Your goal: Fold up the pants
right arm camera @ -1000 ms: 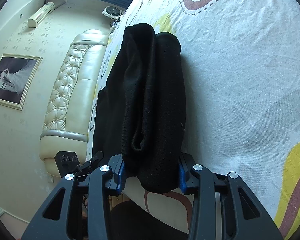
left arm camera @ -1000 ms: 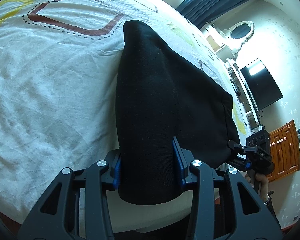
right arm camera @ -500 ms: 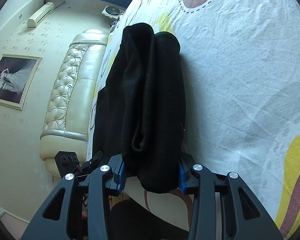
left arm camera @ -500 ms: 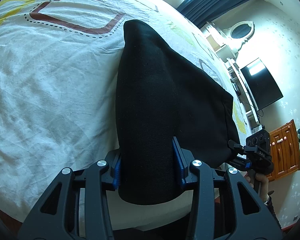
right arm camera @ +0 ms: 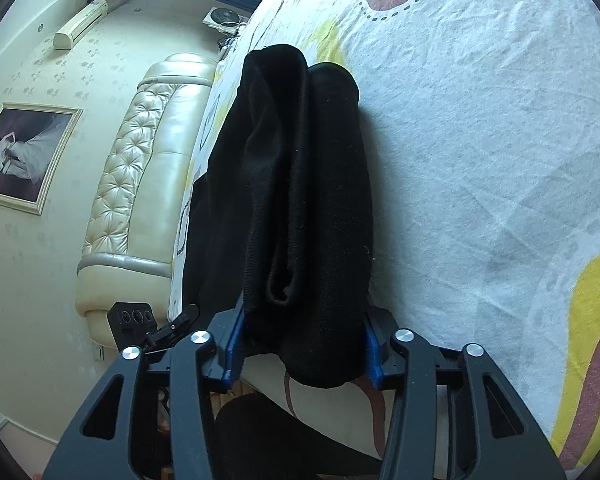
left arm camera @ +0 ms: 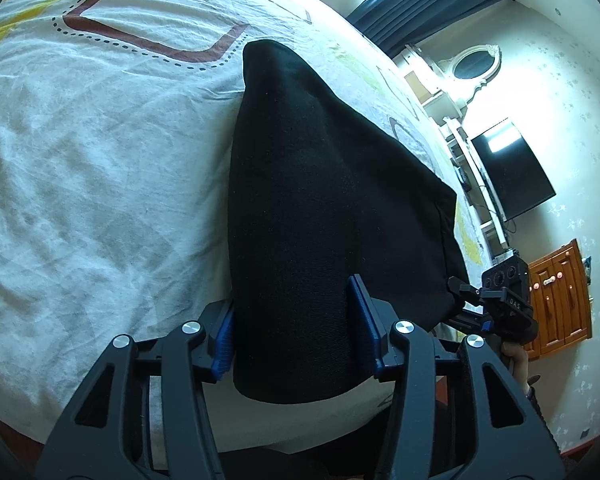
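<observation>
Now the left hand-held gripper (left arm camera: 292,332) is clamped on a thick bundle of the black pants (left arm camera: 300,208), its 2 blue-padded fingers (left arm camera: 223,340) pressing the cloth from both sides, and the fabric bulges past the pads toward the camera. Ahead of this hand-held gripper the pants run forward as a tall dark ridge over the bed sheet (left arm camera: 80,152), narrowing to a rounded end near a brown outlined shape printed on the sheet. To its right the cloth spreads wider and reaches the right hand-held gripper (left arm camera: 466,300), which appears at the far corner of the garment, with a bit of the person's hand below it. In the right wrist view, the right hand-held gripper (right arm camera: 300,344) likewise grips the pants (right arm camera: 300,184) between its 2 blue pads (right arm camera: 234,348); here the fabric shows 2 stacked rolls or layers with a folded hem hanging just ahead of the pads. The sheet (right arm camera: 480,140), white with yellow and brown bands, lies to the right of this hand-held gripper, and the left hand-held gripper (right arm camera: 176,326) shows low on the left, touching the same garment. Beyond it stands a tufted cream headboard (right arm camera: 132,184), and a framed picture (right arm camera: 24,156) hangs on the wall. A dark television (left arm camera: 512,172) and a wooden cabinet (left arm camera: 560,300) sit right of the left hand-held gripper.
</observation>
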Action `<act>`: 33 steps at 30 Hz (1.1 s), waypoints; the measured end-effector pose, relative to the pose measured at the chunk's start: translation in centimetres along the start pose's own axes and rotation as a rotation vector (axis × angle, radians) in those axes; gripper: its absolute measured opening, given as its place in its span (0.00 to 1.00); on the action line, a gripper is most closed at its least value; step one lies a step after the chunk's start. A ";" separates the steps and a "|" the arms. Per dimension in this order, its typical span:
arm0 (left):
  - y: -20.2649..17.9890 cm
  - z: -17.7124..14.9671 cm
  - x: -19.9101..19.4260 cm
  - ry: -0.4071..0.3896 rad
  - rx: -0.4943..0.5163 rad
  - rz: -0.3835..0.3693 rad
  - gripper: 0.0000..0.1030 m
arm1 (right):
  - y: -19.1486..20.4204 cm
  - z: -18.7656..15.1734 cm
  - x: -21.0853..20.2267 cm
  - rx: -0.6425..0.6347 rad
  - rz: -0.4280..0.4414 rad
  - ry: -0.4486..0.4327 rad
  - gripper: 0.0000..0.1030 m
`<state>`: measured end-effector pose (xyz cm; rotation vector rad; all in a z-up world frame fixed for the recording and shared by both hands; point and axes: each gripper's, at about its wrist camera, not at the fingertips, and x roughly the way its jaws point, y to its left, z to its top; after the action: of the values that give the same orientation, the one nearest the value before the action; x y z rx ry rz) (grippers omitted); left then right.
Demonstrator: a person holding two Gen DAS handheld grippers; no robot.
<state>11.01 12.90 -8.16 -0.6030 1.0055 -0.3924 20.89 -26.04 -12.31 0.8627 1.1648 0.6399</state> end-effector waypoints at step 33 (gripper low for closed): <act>2.0 13.6 8.3 -0.012 0.095 0.012 0.39 | -0.1 11.5 3.1 -0.056 0.026 -0.102 0.37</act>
<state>26.97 13.68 -9.58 -0.5128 0.9728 -0.4229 32.75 -26.42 -12.24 0.8549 1.0406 0.6395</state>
